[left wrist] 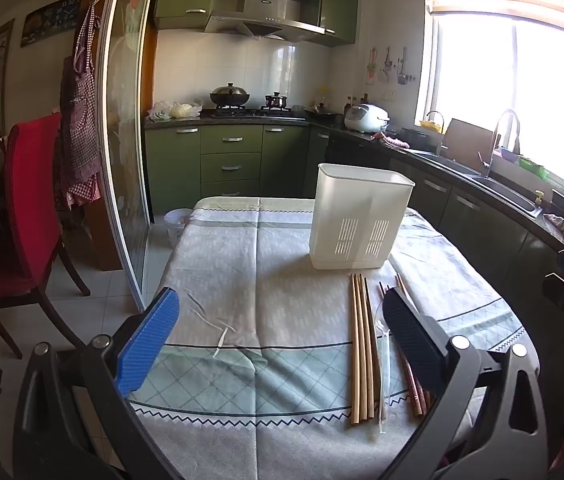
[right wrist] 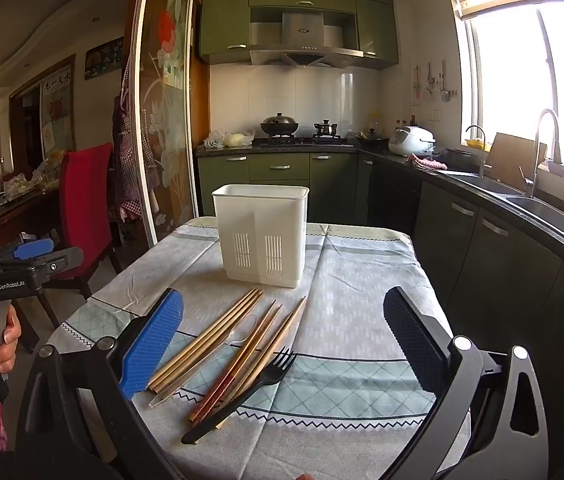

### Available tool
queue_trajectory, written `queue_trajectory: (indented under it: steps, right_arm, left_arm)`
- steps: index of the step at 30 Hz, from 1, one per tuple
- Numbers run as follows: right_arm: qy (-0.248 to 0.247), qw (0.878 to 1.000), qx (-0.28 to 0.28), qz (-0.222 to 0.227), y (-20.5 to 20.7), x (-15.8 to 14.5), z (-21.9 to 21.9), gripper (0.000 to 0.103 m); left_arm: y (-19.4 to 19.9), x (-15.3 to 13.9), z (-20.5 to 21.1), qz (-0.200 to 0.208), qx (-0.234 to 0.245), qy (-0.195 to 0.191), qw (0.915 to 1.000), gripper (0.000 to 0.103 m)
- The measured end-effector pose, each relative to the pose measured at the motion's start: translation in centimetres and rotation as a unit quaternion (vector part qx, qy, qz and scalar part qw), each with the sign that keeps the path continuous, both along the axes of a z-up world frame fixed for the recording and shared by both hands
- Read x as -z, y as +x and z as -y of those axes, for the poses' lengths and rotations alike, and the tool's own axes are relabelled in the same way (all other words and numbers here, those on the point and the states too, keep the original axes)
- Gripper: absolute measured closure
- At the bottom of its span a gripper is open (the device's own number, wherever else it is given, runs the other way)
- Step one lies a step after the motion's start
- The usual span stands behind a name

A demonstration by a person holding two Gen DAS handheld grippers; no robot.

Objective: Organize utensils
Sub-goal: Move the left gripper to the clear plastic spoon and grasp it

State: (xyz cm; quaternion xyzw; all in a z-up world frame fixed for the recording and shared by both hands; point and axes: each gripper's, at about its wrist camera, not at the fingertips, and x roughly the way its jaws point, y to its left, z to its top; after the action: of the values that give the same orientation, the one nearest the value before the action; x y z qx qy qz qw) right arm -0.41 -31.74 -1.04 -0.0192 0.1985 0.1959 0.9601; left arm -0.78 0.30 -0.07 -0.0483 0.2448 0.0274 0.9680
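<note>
A white slotted utensil holder stands upright on the table; it also shows in the right wrist view. In front of it lie several wooden chopsticks, a clear plastic spoon and reddish chopsticks. The right wrist view shows the chopsticks, the clear spoon, the reddish chopsticks and a black plastic fork. My left gripper is open and empty, left of the utensils. My right gripper is open and empty above them. The left gripper also shows at the left edge.
The table wears a patterned grey-green cloth. A red chair stands to the left. A glass sliding door is beside it. A counter with a sink runs along the right. A small bin sits beyond the table.
</note>
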Motion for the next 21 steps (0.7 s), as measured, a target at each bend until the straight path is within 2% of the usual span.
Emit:
queue_trajectory:
  steps: [7, 11, 13, 16, 18, 21]
  right_arm:
    - [-0.001, 1.000, -0.001, -0.004, 0.0, 0.1, 0.0, 0.004]
    - [-0.010, 1.000, -0.001, -0.015, 0.4, 0.3, 0.0, 0.004]
    - [-0.019, 0.999, -0.002, -0.030, 1.0, 0.6, 0.2, 0.004]
    - [-0.026, 0.996, -0.008, -0.081, 3.0, 1.0, 1.2, 0.004]
    - [-0.037, 0.994, -0.004, -0.106, 4.0, 1.3, 1.9, 0.004]
    - [-0.061, 0.991, 0.020, -0.120, 5.1, 2.0, 2.7, 0.004]
  left_arm:
    - [0.1, 0.3, 0.1, -0.003, 0.003, -0.003, 1.0000, 0.006]
    - [1.0, 0.7, 0.8, -0.020, 0.014, -0.002, 0.9997, 0.006]
    - [2.0, 0.8, 1.4, -0.044, 0.024, 0.002, 0.9987, 0.006]
    - [4.4, 1.2, 2.3, -0.098, 0.046, -0.004, 0.9941, 0.006]
    - [6.4, 1.8, 3.0, -0.140, 0.073, -0.021, 0.9872, 0.006]
    - [9.2, 3.0, 5.1, -0.197, 0.120, -0.036, 0.9723, 0.006]
